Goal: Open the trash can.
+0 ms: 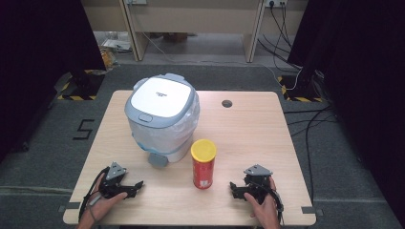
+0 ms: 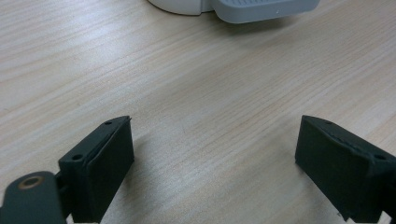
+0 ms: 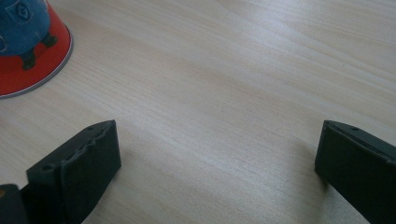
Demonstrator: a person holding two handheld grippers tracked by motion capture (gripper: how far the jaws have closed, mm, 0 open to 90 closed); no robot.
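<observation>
A red crisp can (image 1: 203, 163) with a yellow lid stands upright near the table's front middle; its red base (image 3: 28, 42) shows at the top left of the right gripper view. Behind it to the left stands a white pedal bin (image 1: 161, 119) with a grey-rimmed lid shut and a clear liner; its grey pedal (image 2: 264, 9) faces the front. My left gripper (image 1: 137, 187) rests on the table at the front left, open, nothing between its jaws. My right gripper (image 1: 232, 188) rests at the front right, open and empty too, pointing toward the can.
The wooden table (image 1: 248, 138) has a round cable hole (image 1: 227, 103) at the back right. Beyond it stand desk legs (image 1: 133, 33) and cables (image 1: 286, 43) on the floor, with dark curtains on both sides.
</observation>
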